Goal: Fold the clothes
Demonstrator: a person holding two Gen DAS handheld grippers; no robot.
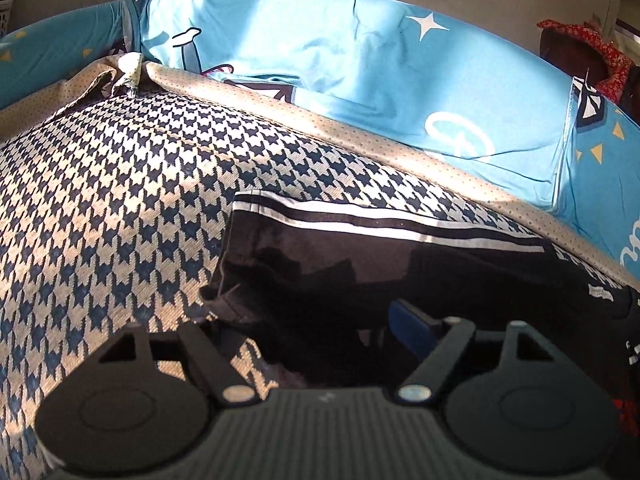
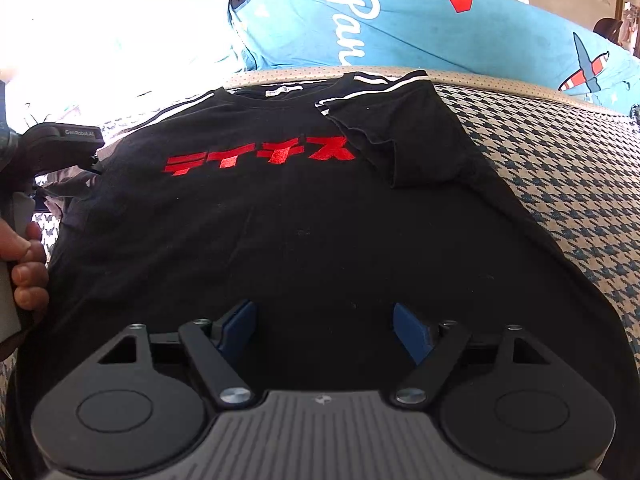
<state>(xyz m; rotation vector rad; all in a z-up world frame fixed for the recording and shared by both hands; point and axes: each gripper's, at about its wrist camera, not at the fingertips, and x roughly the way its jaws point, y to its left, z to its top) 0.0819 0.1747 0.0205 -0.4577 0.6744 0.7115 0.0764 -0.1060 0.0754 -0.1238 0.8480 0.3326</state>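
Observation:
A black T-shirt point(image 2: 280, 220) with red lettering point(image 2: 260, 156) lies flat, front up, on a houndstooth cover point(image 2: 560, 168). Its right sleeve point(image 2: 408, 140), trimmed with white stripes, is folded inward over the chest. My right gripper point(image 2: 324, 324) is open low over the shirt's hem area, with both blue pads point(image 2: 240, 324) showing. My left gripper point(image 1: 316, 328) is open at the shirt's striped left sleeve point(image 1: 360, 256). Dark cloth lies between its fingers and hides the left pad. A hand point(image 2: 24, 264) holds the left gripper's housing point(image 2: 60, 144).
Blue printed bedding point(image 1: 320, 60) is piled along the far side, also seen as blue bedding point(image 2: 440, 32) behind the collar. A beige dotted band point(image 1: 360, 136) borders the houndstooth cover point(image 1: 120, 200). A red patterned cloth point(image 1: 592, 48) sits far right.

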